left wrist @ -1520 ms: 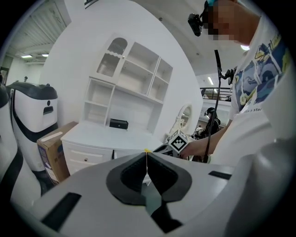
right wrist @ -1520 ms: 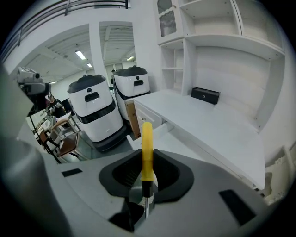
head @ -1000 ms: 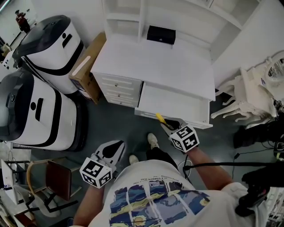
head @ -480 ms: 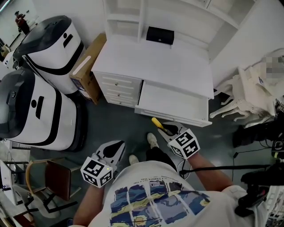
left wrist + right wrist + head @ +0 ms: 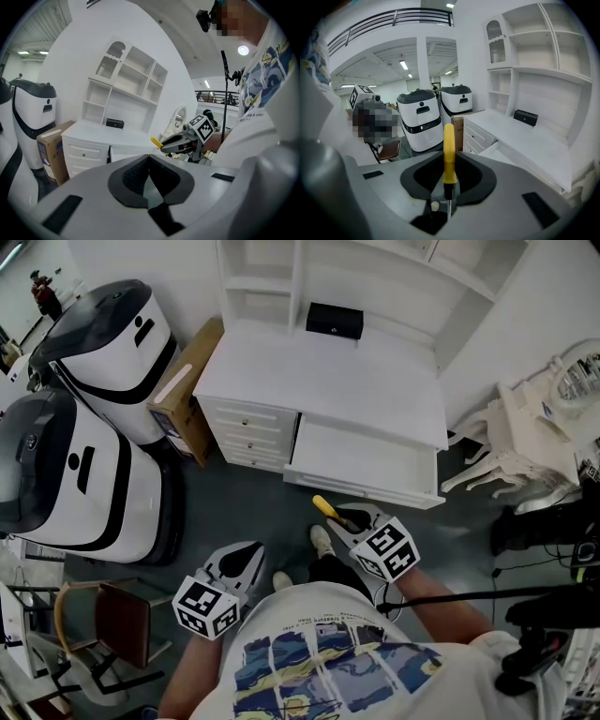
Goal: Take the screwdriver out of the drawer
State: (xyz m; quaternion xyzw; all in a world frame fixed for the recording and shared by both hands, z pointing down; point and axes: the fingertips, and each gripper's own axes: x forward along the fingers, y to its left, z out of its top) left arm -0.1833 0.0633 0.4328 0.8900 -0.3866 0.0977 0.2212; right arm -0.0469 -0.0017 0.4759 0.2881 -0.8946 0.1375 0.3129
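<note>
My right gripper (image 5: 345, 518) is shut on the yellow-handled screwdriver (image 5: 324, 507), which it holds in the air in front of the open white drawer (image 5: 361, 460), clear of its front edge. In the right gripper view the screwdriver (image 5: 449, 154) stands upright between the jaws, handle tip outward and metal shank toward the gripper body. The left gripper view shows that gripper with the screwdriver (image 5: 157, 142) off to the right. My left gripper (image 5: 236, 562) hangs low over the floor at the left, its jaws closed together with nothing between them (image 5: 149, 164).
A white desk (image 5: 328, 381) with a hutch carries a small black box (image 5: 335, 321). A cardboard box (image 5: 185, 390) leans at its left, beside two large white-and-black machines (image 5: 80, 456). White chairs (image 5: 525, 442) stand at the right, a brown chair (image 5: 117, 624) at lower left.
My right gripper has drawn the screwdriver back from the drawer's edge, leftward and toward the person, and lifted it a little. The left gripper has barely shifted.
</note>
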